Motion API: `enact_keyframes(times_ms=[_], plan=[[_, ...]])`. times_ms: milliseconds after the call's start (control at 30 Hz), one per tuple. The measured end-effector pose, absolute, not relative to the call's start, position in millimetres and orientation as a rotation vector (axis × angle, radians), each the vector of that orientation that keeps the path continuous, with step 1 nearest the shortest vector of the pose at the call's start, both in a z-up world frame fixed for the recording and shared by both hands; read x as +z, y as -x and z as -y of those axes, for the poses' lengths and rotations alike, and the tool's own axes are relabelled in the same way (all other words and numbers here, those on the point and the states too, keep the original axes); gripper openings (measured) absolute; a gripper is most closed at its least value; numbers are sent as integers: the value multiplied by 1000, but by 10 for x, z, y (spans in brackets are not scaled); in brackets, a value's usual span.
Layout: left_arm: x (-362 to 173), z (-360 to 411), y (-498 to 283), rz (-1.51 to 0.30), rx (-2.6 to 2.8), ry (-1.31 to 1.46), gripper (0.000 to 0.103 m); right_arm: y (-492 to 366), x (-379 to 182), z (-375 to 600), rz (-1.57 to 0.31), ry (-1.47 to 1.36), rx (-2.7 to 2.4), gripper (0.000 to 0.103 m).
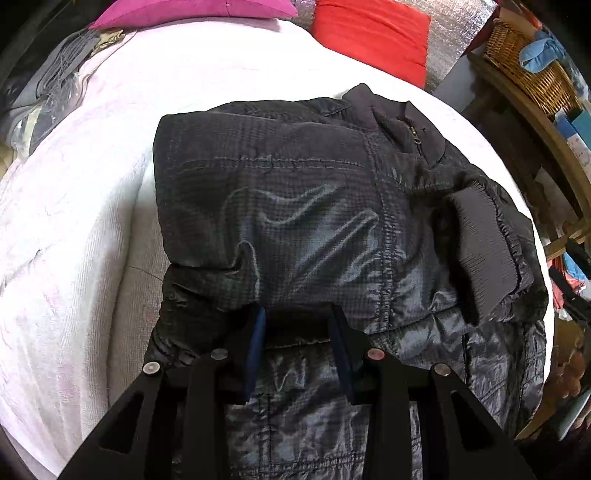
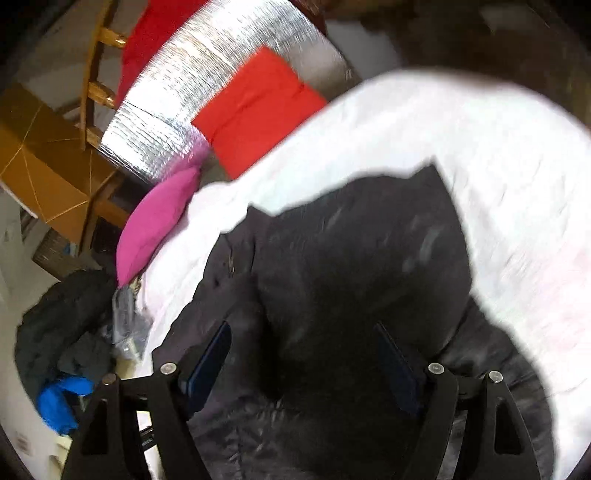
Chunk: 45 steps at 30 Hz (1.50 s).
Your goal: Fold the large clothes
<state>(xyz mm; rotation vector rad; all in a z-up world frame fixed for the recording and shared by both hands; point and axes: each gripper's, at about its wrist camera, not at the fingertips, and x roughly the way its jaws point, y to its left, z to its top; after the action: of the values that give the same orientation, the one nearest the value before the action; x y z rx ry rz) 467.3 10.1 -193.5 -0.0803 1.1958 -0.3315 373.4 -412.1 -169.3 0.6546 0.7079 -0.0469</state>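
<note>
A dark padded jacket (image 1: 295, 206) lies on a white bed cover (image 1: 74, 221), its sleeves folded in over the body, a ribbed cuff (image 1: 480, 254) at the right and the collar (image 1: 391, 118) at the far end. My left gripper (image 1: 297, 317) hovers open over the jacket's lower part, close to a folded edge, holding nothing. In the blurred right wrist view the jacket (image 2: 351, 258) fills the middle on the white cover (image 2: 498, 184). My right gripper (image 2: 303, 332) is wide open just above it and empty.
A pink cushion (image 1: 192, 11) and a red cushion (image 1: 369, 33) lie at the bed's far end by a silver foil sheet (image 2: 207, 110). A wicker basket (image 1: 528, 70) on wooden shelves stands right. Dark clothes (image 2: 62, 332) are piled beside the bed.
</note>
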Motion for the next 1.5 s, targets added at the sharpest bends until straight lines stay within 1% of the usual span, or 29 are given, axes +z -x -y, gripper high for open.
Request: enact_keyframes(times_ms=[100, 233, 267, 367, 500, 667, 700, 767, 867, 1000, 1167, 1233, 1300, 1433, 1500], plan=[[-1925, -177, -4704, -1213, -339, 140, 36, -3786, -1564, 3641, -731, -387, 73, 82], [-1803, -242, -4672, -1186, -332, 163, 36, -3834, -1661, 2928, -783, -50, 150, 82], [-1777, -242, -4657, -1177, -329, 156, 36, -3839, -1695, 2829, -793, -9, 166, 82], [-1773, -258, -4661, -1172, -302, 150, 36, -3824, -1763, 2525, -784, 69, 197, 82], [-1826, -310, -4682, -1192, -303, 187, 36, -3959, -1783, 2210, -758, 92, 203, 82], [-1826, -308, -4659, -1189, -311, 181, 36, -4115, -1994, 2029, -797, 157, 133, 83], [-1829, -311, -4657, -1190, -313, 184, 36, -4123, -2006, 2069, -788, 148, 112, 81], [-1825, -310, -4647, -1191, -315, 181, 36, -4117, -1939, 2237, -768, 89, 72, 81], [-1825, -308, -4634, -1191, -315, 177, 36, -4071, -1748, 2651, -705, -82, 4, 81], [-1831, -284, -4643, -1193, -316, 171, 36, -4000, -1666, 3358, -687, -388, -16, 81], [-1835, -285, -4646, -1194, -315, 182, 36, -3924, -1851, 4180, -673, -844, 39, 83], [-1833, -293, -4641, -1194, -318, 181, 36, -3916, -2043, 4452, -680, -1049, 104, 83], [-1834, -303, -4642, -1195, -322, 183, 36, -3902, -2201, 4614, -670, -1193, 160, 83], [-1829, -332, -4635, -1196, -329, 199, 36, -3895, -2351, 4778, -617, -1356, 255, 83], [-1822, -337, -4627, -1196, -332, 201, 36, -3904, -2376, 4825, -607, -1389, 254, 83]])
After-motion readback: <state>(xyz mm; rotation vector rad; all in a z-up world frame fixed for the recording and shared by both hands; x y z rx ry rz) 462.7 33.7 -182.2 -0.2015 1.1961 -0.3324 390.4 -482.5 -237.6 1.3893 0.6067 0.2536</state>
